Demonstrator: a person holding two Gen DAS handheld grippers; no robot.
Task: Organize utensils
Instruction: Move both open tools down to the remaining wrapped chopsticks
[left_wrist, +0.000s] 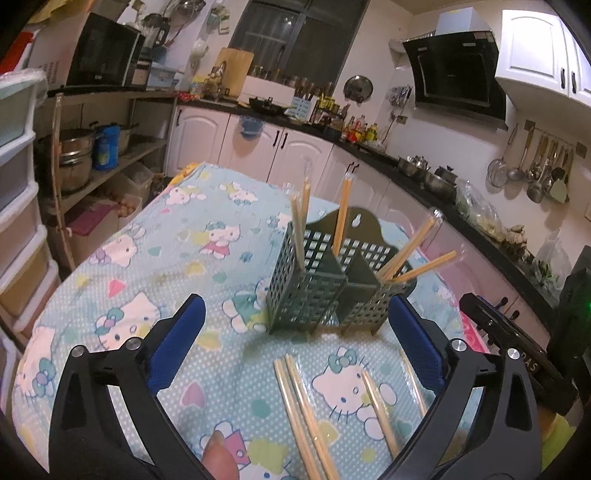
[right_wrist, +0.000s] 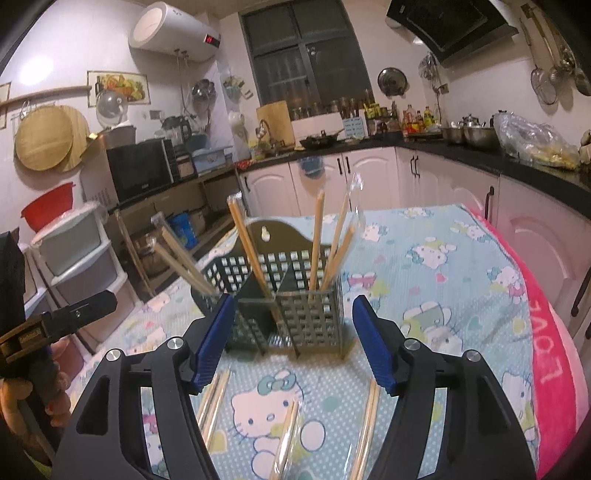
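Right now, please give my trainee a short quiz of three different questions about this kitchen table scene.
1. True or false: the left claw holds a chopstick.
2. Where do the loose wrapped wooden chopsticks lie? A) on the cartoon-cat tablecloth B) on the black counter
3. Fill in: the dark green perforated plastic holder has ___ compartments.

Key: 1 false; its jaws stand open and empty. 2 A. 3 three.

Wooden chopsticks (left_wrist: 306, 410); perforated plastic holder (left_wrist: 314, 295); cloth tablecloth (left_wrist: 140, 266).
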